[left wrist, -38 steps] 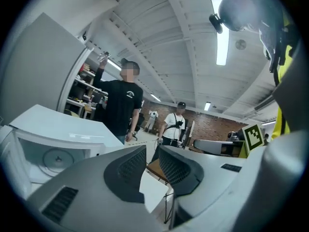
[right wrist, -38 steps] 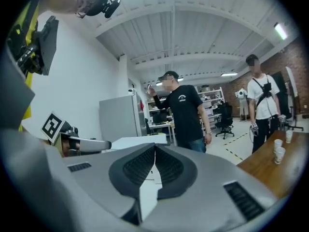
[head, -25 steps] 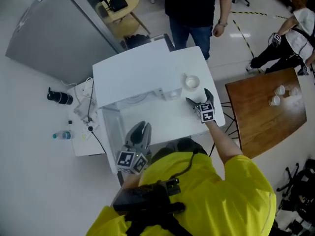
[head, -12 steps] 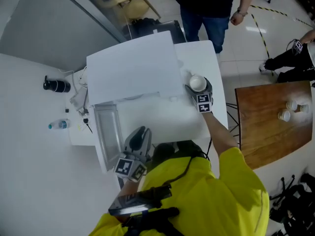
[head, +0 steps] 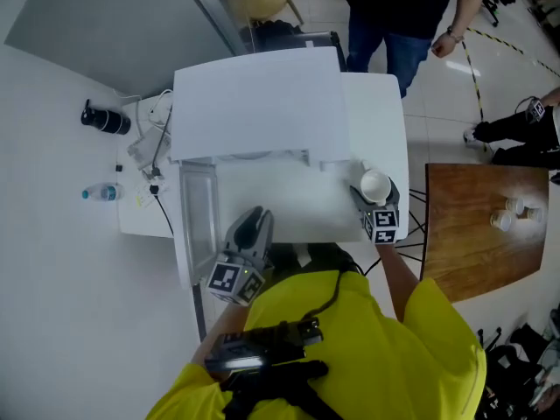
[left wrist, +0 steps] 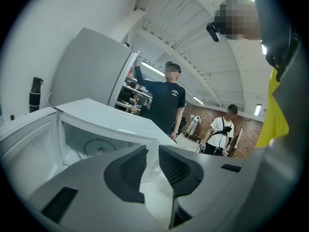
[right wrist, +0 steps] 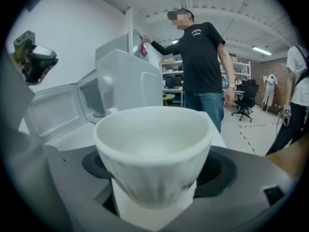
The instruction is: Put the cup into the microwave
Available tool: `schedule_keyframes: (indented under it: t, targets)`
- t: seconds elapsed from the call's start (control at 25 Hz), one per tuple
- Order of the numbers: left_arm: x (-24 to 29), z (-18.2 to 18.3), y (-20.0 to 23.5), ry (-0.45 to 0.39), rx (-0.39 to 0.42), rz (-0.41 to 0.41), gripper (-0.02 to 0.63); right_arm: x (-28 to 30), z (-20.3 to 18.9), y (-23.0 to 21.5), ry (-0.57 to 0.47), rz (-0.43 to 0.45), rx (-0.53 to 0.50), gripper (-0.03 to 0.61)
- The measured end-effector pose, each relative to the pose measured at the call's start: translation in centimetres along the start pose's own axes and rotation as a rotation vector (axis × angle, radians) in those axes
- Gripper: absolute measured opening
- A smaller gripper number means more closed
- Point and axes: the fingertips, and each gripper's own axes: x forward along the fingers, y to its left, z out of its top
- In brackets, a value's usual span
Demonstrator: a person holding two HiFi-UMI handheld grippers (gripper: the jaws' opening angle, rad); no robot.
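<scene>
A white ribbed cup (head: 374,185) sits between the jaws of my right gripper (head: 378,201), in front of the white microwave's (head: 258,103) right corner. The jaws are closing and press the cup's (right wrist: 152,139) sides; it fills the right gripper view, with my right gripper (right wrist: 153,170) low around it. The microwave door (head: 197,221) hangs open to the left, and the glass turntable (left wrist: 98,147) shows inside the cavity. My left gripper (head: 254,226) hovers before the opening, its jaws almost together with nothing between them (left wrist: 152,151).
A person in a black shirt (head: 411,16) stands behind the white table (head: 385,112). A brown table (head: 472,234) with paper cups is at the right. A water bottle (head: 101,193), a dark flask (head: 105,119) and cables (head: 149,160) lie left of the microwave.
My right gripper went from standing apart from the cup to closing round it, then drew it back toward me. My left gripper sank a little.
</scene>
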Motion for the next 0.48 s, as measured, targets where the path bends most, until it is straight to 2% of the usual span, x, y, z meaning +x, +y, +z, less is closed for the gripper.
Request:
schedule_keyframes:
  t: [0.12, 0.2, 0.28, 0.36, 0.48]
  targets:
    - [-1.8, 0.7, 1.8, -0.016, -0.016, 0.01, 0.071, -4.6, -2.3, 6.8, 0.117, 0.114, -0.007, 0.479]
    - [-3.2, 1.3, 3.0, -0.028, -0.019, 0.016, 0.071, -5.8, -2.9, 12.2, 0.149, 0.21, -0.031, 0.479]
    - [-4.7, 2.0, 4.4, -0.042, -0.023, 0.027, 0.071, -4.9, -1.9, 17.8, 0.128, 0.323, -0.055, 0.479]
    - [-6.3, 2.7, 5.4, -0.057, -0.033, 0.039, 0.071, -2.5, 0.8, 23.0, 0.081, 0.414, -0.089, 0.479]
    - [-8.4, 3.8, 6.8, -0.08, -0.044, 0.061, 0.071, 3.7, 5.4, 28.9, -0.005, 0.482, -0.146, 0.479]
